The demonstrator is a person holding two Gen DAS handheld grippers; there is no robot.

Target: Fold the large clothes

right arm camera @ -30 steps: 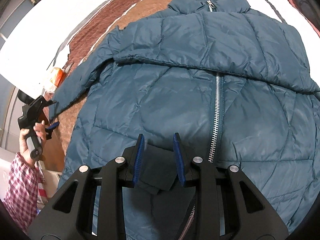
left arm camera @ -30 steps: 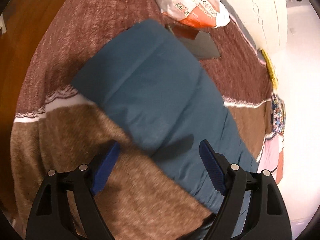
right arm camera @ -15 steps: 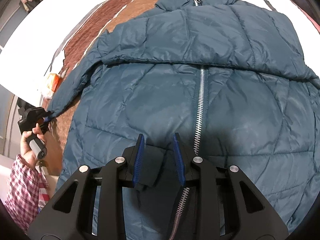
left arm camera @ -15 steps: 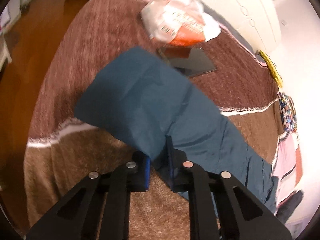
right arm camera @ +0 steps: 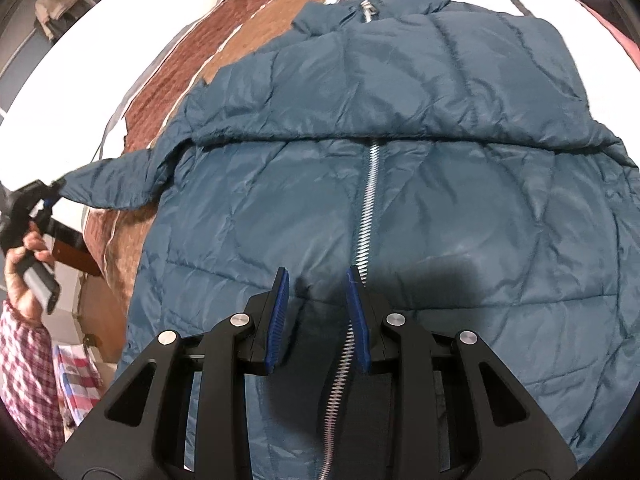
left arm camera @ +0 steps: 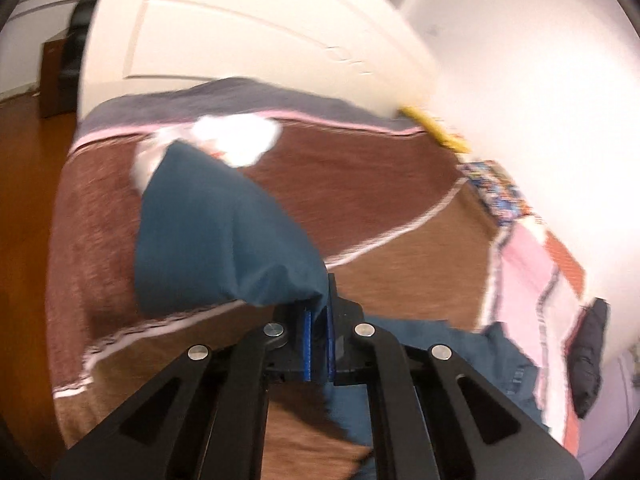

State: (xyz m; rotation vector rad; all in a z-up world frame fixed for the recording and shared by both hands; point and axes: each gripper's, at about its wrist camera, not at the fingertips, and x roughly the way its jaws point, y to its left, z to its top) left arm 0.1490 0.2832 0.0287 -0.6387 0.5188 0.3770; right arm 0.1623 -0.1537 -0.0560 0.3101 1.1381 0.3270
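A teal quilted jacket (right arm camera: 400, 184) lies front-up on a bed (right arm camera: 240, 40) covered by a brown striped blanket (left arm camera: 380, 208), its collar (right arm camera: 372, 12) toward the far edge and its silver zipper (right arm camera: 370, 200) running down the middle toward the near edge. One sleeve has been folded across the chest, forming a straight ridge over the upper half.

The left gripper (left arm camera: 316, 344) is pinched tight on the cuff of the other sleeve (left arm camera: 224, 240) — the blue pads are pressed together with the teal fabric caught between them, and the sleeve end bulges out ahead of the fingertips, raised off the blanket. In the right wrist view this same gripper (right arm camera: 44, 200) shows at the bed's left edge, held by a hand (right arm camera: 24, 264) in a red-checked shirt cuff (right arm camera: 28, 380), with the sleeve (right arm camera: 116, 184) stretched out sideways from the jacket's shoulder.

The right gripper (right arm camera: 318, 312) hovers over the jacket's lower front near the hem, its fingers partly spread — the zipper passes between them, but the view does not show whether the pads press on the cloth.

A white plastic bag (left arm camera: 232, 140) lies on the blanket beyond the lifted sleeve, near the bed's far edge
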